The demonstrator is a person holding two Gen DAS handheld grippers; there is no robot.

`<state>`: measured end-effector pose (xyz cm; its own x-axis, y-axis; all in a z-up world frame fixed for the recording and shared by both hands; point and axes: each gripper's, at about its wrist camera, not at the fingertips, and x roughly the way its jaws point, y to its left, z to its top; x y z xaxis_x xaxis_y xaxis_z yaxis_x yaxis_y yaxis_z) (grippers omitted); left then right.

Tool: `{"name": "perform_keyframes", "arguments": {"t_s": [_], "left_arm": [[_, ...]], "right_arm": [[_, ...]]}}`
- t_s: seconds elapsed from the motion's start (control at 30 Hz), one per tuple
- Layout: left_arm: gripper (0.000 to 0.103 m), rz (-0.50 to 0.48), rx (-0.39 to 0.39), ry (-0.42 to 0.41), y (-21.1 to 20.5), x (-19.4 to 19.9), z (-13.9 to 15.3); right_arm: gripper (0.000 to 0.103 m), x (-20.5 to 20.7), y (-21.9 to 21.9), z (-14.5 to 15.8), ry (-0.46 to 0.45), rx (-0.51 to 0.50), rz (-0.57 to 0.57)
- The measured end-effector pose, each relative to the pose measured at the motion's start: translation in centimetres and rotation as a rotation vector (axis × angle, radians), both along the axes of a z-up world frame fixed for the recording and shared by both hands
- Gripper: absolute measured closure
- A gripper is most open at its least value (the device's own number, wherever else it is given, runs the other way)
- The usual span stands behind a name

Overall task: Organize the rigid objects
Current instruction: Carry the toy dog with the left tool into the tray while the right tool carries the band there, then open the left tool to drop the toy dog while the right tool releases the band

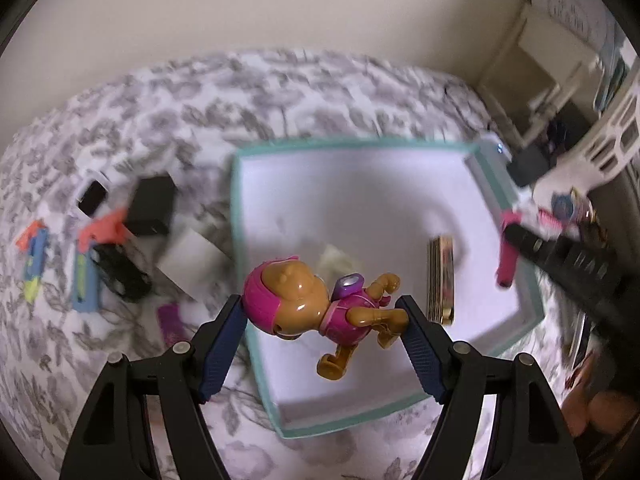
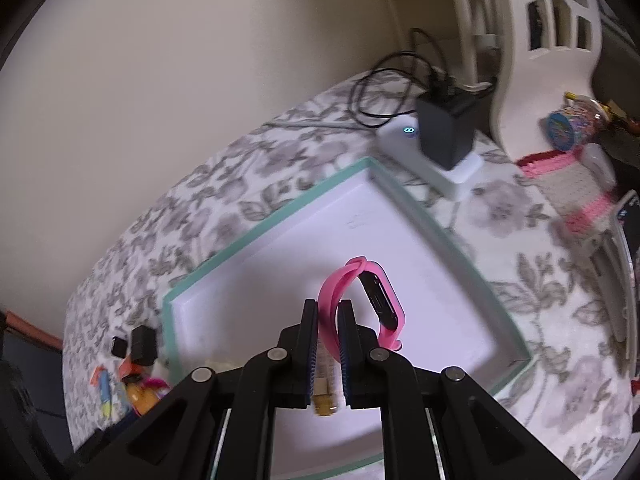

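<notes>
Left wrist: the left gripper grips a toy pup above the tray's near-left edge; a card stack lies inside, clutter on the bedspread beyond.

Right wrist: the right gripper pinches a pink band over the tray; a charger sits past its far corner.

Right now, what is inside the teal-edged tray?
In the tray: a gold-edged stack of cards and a pale lump, partly hidden behind the toy dog. The tray floor under the dog is covered.
</notes>
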<state>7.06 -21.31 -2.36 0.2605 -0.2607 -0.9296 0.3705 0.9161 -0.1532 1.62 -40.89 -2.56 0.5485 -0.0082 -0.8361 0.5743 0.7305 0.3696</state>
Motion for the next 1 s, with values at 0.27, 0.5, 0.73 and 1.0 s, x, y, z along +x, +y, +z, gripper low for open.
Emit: {"name": "perform_keyframes", "arguments": {"t_s": [0.27, 0.5, 0.73, 1.0], "left_arm": [[0.026, -0.012, 0.03, 0.108, -0.3, -0.6, -2.8], [0.027, -0.017, 0.04, 0.129, -0.6, -0.8, -4.0], [0.027, -0.011, 0.03, 0.08, -0.9, 0.3, -4.0], [0.027, -0.02, 0.017, 0.033, -1.1, 1.3, -4.3]], "right_arm": [[0.092, 0.0, -0.4, -2.5, 0.073, 0.028, 0.003], [0.092, 0.3, 0.4, -3.6, 0.099, 0.012, 0.028], [0.092, 0.5, 0.8, -4.1, 0.105, 0.026, 0.047], [0.092, 0.8, 1.1, -4.3, 0.095, 0.018, 0.059]]}}
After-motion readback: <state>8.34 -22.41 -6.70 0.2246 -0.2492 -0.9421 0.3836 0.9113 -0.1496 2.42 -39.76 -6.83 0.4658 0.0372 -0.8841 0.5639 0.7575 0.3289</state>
